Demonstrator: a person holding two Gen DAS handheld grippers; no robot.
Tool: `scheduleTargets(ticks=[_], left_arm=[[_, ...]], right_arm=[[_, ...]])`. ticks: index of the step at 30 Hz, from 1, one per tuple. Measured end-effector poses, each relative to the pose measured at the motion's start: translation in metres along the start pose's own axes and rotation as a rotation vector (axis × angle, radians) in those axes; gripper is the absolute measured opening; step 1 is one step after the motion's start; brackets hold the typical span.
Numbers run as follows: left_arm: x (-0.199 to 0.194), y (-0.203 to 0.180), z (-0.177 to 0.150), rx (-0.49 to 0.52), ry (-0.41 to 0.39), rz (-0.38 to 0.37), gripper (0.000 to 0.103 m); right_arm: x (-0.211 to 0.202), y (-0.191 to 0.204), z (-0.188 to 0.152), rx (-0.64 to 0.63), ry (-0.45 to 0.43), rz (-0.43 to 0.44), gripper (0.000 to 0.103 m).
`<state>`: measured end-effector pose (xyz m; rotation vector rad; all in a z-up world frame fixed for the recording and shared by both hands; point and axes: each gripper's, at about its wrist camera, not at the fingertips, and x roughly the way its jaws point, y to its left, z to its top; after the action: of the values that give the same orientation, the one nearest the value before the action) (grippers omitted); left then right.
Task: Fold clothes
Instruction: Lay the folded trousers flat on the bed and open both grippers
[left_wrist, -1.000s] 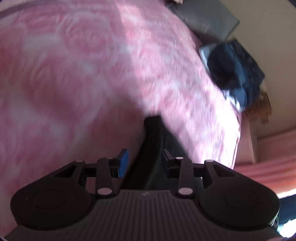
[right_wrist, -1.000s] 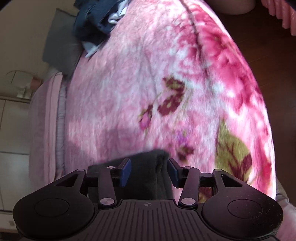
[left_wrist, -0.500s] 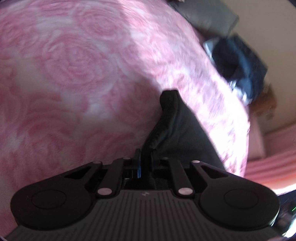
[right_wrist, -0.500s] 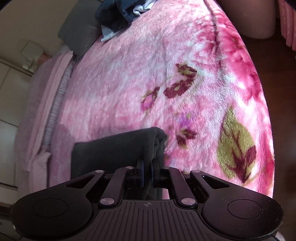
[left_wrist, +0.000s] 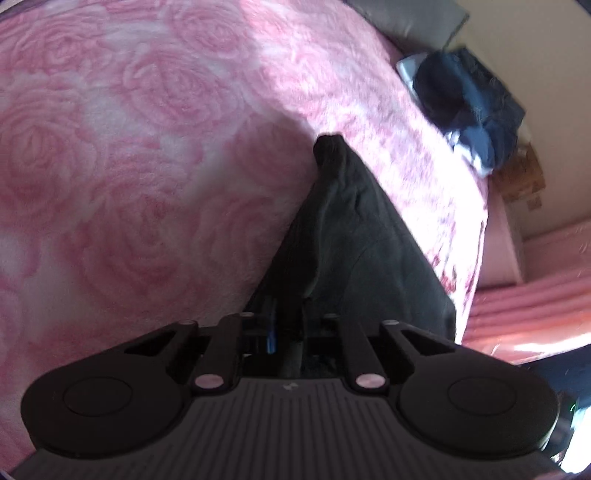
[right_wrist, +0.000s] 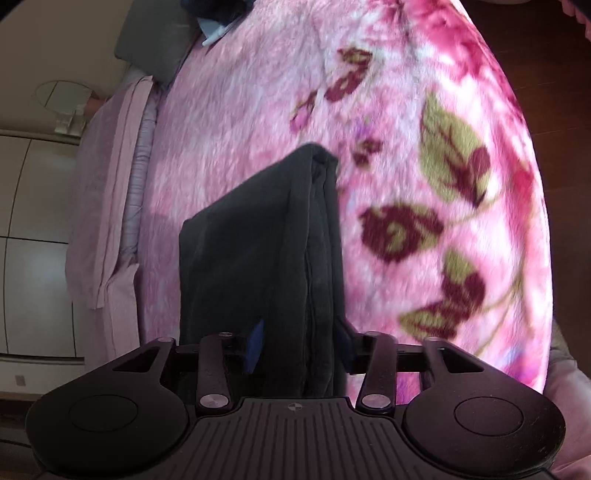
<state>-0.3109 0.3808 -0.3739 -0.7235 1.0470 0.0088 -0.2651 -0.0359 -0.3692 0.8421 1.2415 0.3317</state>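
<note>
- Now I pinch the dark garment (left_wrist: 343, 236) tight in my left gripper (left_wrist: 286, 325), above the pink blanket (left_wrist: 129, 147).
- My right gripper (right_wrist: 299, 347) stands spread around its folded layers (right_wrist: 266, 240).
- Next, I judge, it needs laying flat and squared.

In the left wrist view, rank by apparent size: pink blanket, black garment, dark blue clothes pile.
1. pink blanket
2. black garment, though it hangs nearest the camera, so it looks enlarged
3. dark blue clothes pile, farthest away

Both views show strong fisheye bending at the edges and slight motion blur across the pink blanket (left_wrist: 155, 155). Daylight brightens the blanket's far half; the near half lies in shadow. Glare burns the lower right corner of the left wrist view, and both gripper housings are underexposed.
</note>
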Motion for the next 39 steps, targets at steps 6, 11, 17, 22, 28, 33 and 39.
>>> scheduleTargets(ticks=[6, 11, 17, 22, 28, 33, 39], left_arm=[[0.013, 0.003, -0.012, 0.074, -0.031, 0.049, 0.011], [-0.024, -0.026, -0.022, 0.157, -0.104, 0.164, 0.017], [-0.074, -0.062, -0.053, 0.278, -0.128, 0.176, 0.0], [-0.065, -0.062, -0.077, 0.322, -0.09, 0.185, 0.0], [-0.056, -0.051, -0.089, 0.315, -0.1, 0.201, 0.004], [-0.048, -0.042, -0.099, 0.309, -0.108, 0.214, 0.003], [-0.046, -0.031, -0.111, 0.318, -0.146, 0.224, 0.003]], right_arm=[[0.009, 0.007, -0.012, -0.15, -0.056, -0.088, 0.009], [0.0, 0.027, -0.009, -0.265, -0.051, -0.165, 0.03], [-0.033, 0.075, -0.049, -0.568, -0.082, -0.219, 0.039], [-0.016, 0.103, -0.105, -0.834, -0.011, -0.175, 0.038], [0.033, 0.077, -0.139, -0.966, 0.082, -0.31, 0.036], [0.042, 0.08, -0.141, -0.977, 0.109, -0.349, 0.036], [0.027, 0.093, -0.147, -0.993, 0.031, -0.316, 0.037]])
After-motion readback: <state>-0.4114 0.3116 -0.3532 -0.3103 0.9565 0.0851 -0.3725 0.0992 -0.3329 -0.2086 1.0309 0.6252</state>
